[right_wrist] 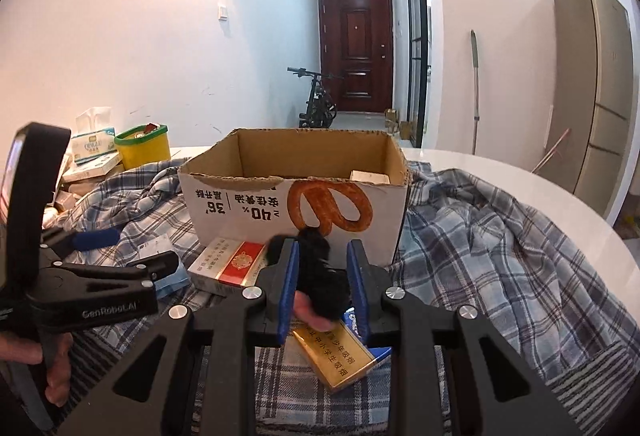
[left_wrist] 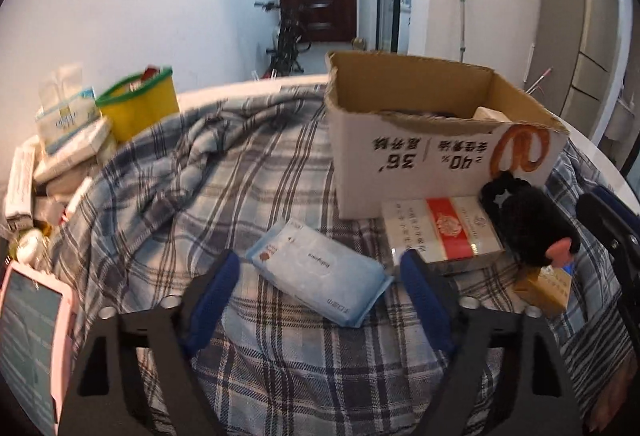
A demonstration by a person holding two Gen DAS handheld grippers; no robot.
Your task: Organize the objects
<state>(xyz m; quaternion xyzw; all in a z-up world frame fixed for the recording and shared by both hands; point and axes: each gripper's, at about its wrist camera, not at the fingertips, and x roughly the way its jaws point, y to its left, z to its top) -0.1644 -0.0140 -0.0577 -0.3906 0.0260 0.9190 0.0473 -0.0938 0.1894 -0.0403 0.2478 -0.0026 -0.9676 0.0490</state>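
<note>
Holding a black furry toy between closed pads, right gripper faces the box at twelve o'clock; left gripper, half-open and empty, straddles the wipes, long axis ten-to-four.

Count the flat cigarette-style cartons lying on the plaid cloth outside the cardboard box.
2. The white carton with a red band lies against the cardboard box front; the gold carton lies nearer, beneath the right gripper. Others may be hidden.
</note>
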